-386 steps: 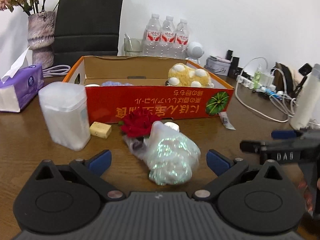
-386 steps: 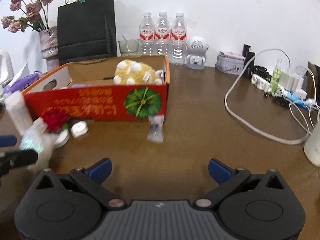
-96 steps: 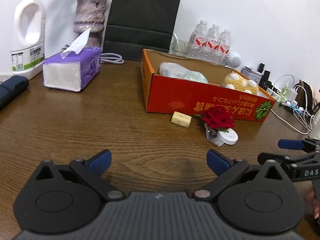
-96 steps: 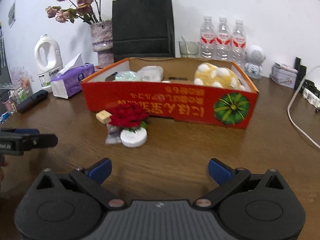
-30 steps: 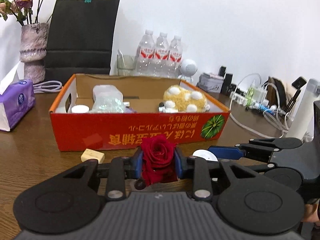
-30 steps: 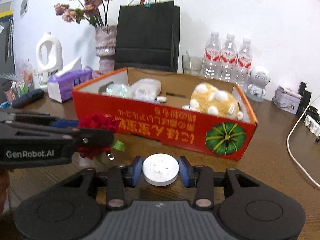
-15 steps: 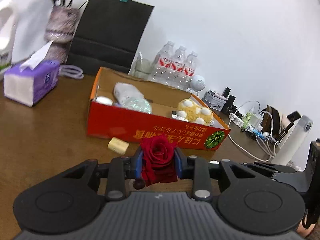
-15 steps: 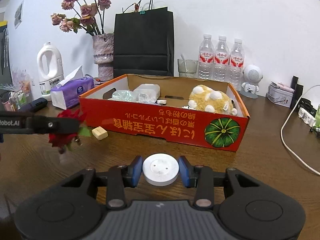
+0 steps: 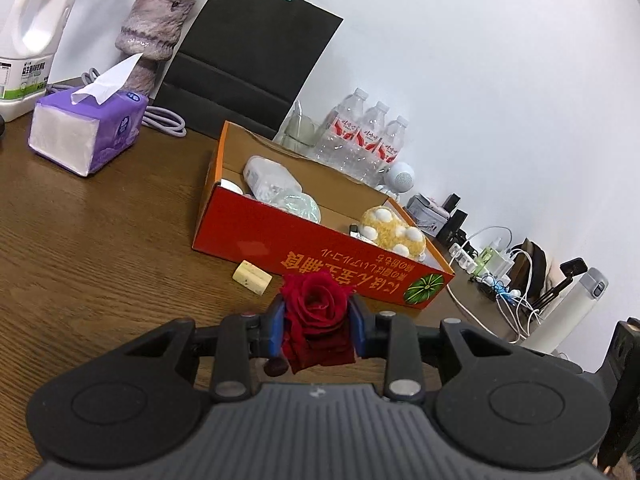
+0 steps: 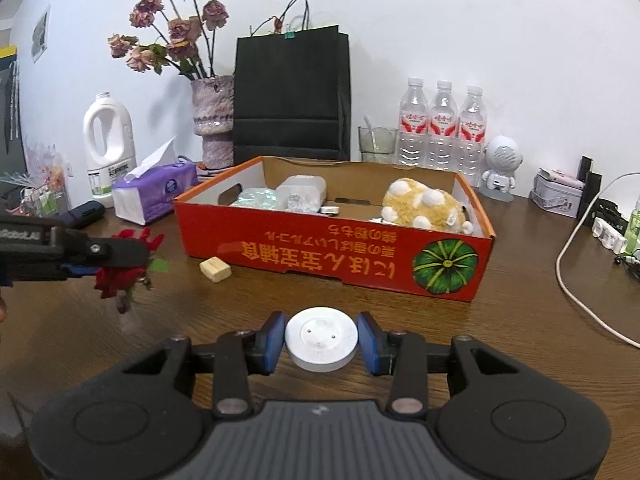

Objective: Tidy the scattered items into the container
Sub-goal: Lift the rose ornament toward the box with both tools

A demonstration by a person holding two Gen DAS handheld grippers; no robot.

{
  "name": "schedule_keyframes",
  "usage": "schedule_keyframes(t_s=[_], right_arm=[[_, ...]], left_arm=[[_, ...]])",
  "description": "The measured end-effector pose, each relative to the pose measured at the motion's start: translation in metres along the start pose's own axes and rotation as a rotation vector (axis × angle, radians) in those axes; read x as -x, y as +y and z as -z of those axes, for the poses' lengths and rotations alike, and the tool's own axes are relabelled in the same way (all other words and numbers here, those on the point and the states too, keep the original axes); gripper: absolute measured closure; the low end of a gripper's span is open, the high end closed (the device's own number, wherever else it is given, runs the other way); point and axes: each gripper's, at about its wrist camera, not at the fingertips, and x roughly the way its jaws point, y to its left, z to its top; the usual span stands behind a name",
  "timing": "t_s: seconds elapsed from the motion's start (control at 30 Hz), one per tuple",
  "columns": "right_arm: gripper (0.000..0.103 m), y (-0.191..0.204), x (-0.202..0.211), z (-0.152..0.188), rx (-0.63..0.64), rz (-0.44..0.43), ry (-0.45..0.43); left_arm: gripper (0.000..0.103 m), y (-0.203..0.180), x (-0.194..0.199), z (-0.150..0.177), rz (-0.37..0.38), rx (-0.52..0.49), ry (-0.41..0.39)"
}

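In front of the red box (image 9: 280,240), as the left wrist camera saw it, the left gripper (image 9: 316,320) was closed on a red rose (image 9: 316,304), its blue pads pressing the bloom from both sides above the wooden table (image 9: 80,240). A small yellow block (image 9: 252,276) lay on the table just before the box's front wall. Inside the box sat a yellow plush toy (image 9: 394,234) toward the pumpkin-printed end, and a white plastic case (image 9: 270,180) and a shiny wrapped bundle (image 9: 300,206) toward the other end. A purple tissue pack (image 9: 88,136) stood well apart from the box, with a black paper bag (image 9: 248,56) and three water bottles (image 9: 360,140) behind the box.

In the right wrist view, the right gripper (image 10: 322,342) was clamped on a white round disc (image 10: 322,338), held before the box's (image 10: 336,256) front wall. The left gripper (image 10: 120,256) with the rose (image 10: 120,276) hung off the box's handle-hole end, near the yellow block (image 10: 215,269).
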Motion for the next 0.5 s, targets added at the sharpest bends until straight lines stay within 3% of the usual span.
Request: schedule_keyframes(t_s=[0.23, 0.37, 0.5], right_arm=[[0.065, 0.015, -0.01, 0.009, -0.002, -0.068, 0.046], [0.065, 0.04, -0.02, 0.011, 0.026, -0.152, 0.083], [0.065, 0.059, -0.03, 0.01, 0.064, -0.183, 0.097]], left_arm=[[0.07, 0.001, -0.023, 0.014, -0.012, 0.036, 0.064], [0.07, -0.007, -0.03, 0.015, -0.035, -0.002, 0.058], [0.069, -0.007, -0.03, 0.014, -0.05, -0.012, 0.055]])
